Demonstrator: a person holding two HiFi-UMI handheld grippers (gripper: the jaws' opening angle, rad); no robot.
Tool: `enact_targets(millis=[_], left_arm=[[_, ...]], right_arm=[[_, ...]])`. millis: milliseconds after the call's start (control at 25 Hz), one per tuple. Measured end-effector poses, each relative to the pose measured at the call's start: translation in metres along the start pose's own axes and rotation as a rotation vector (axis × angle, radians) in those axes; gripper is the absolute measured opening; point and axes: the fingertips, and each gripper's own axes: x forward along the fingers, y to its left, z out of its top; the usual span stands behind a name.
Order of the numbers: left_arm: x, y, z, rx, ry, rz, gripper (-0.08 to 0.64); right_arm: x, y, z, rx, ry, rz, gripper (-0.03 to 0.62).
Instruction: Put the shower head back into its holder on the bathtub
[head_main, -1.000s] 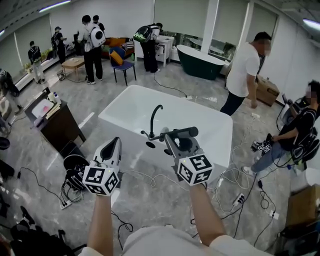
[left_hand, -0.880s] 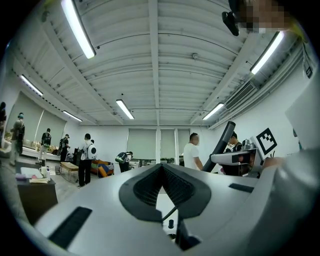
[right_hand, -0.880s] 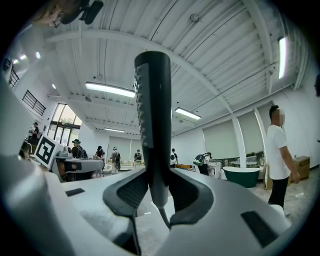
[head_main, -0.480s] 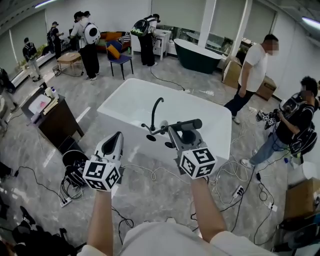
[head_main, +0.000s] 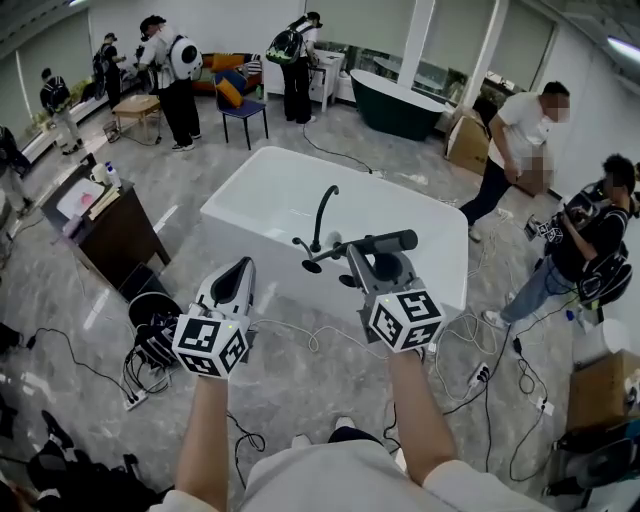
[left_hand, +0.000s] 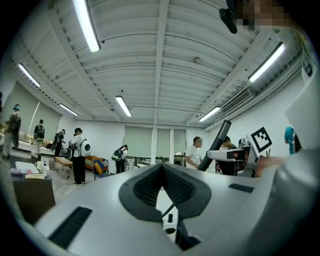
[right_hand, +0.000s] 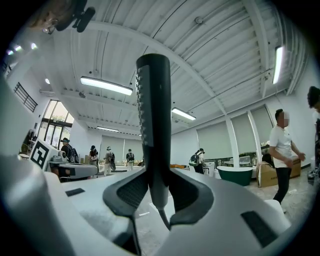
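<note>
We can read no words, numbers or brand names anywhere in these views. The only sign-like marks are black-and-white square markers on the left marker cube (head_main: 210, 345) of the left gripper (head_main: 240, 266) and on the right marker cube (head_main: 405, 320) of the right gripper (head_main: 373, 260). They are block patterns, with no letters or digits.

The dark grey shower head (head_main: 385, 242) is long like a stick. It lies flat in the air, near the white bathtub's (head_main: 268, 196) front edge.

Glossy wht tub (head_main: 270, 195), matt blk shower head (head_main: 395, 240)
</note>
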Motion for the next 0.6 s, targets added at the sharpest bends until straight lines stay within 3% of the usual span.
enact_targets(millis=[600], left_arm=[[0.021, 0.031, -0.005, 0.009, -0.003, 0.033, 0.009]], right_arm=[[0.044, -0.012, 0.006, -0.032, -0.033, 0.038, 0.141]])
